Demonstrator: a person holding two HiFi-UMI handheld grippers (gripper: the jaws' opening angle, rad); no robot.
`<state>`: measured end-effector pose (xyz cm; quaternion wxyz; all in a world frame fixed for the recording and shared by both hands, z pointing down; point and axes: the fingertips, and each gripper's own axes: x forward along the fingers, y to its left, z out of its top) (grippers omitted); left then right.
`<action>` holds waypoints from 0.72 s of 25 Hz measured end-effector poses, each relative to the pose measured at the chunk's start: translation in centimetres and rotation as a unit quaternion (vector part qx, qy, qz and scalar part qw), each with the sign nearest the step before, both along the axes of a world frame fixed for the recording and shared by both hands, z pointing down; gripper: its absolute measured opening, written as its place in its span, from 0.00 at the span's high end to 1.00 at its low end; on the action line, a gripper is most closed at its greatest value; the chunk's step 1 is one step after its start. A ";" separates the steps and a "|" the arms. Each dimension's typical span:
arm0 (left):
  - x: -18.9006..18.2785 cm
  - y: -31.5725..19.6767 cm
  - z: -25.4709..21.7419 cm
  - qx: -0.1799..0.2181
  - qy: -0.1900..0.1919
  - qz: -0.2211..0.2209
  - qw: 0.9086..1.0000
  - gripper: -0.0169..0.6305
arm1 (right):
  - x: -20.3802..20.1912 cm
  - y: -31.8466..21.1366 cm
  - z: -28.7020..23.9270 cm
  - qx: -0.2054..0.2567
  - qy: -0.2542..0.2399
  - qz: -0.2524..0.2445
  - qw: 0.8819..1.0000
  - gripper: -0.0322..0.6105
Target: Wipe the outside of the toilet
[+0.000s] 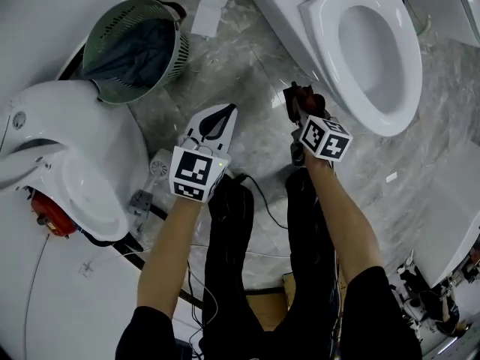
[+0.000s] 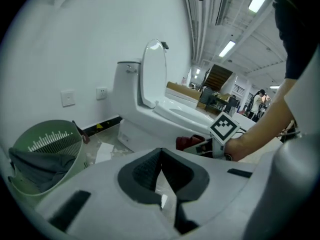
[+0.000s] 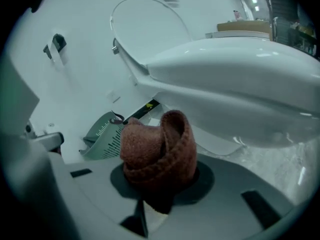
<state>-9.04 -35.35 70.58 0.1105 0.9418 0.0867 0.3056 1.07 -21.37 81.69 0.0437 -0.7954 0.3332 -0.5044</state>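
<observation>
The white toilet (image 1: 367,58) stands at the upper right with its seat lid up; its bowl fills the right gripper view (image 3: 240,79) and shows mid-frame in the left gripper view (image 2: 175,114). My right gripper (image 1: 298,105) is shut on a rolled reddish-brown cloth (image 1: 304,97), close in front of the bowl's left outer side. The cloth (image 3: 157,151) bulges up out of the jaws and hides the fingertips. My left gripper (image 1: 227,111) hangs over the marble floor to the left, jaws shut with nothing in them (image 2: 161,154).
A green slotted basket (image 1: 178,60) with a dark cloth in it stands at the upper left. A white paper sheet (image 1: 210,10) lies by the wall. A second white fixture (image 1: 82,163) sits at left, and cables (image 1: 262,201) run by the person's legs.
</observation>
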 end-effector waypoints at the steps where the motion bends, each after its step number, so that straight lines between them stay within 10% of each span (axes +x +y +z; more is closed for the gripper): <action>1: -0.5 -0.8 0.2 0.003 -0.002 -0.005 1.000 0.96 | 0.6 -1.8 0.2 0.008 -0.002 -0.001 1.000 0.82; 18: -4.7 -6.6 1.7 0.026 -0.008 -0.069 0.997 0.96 | 8.6 -10.0 3.8 -0.021 0.045 0.085 0.995 0.83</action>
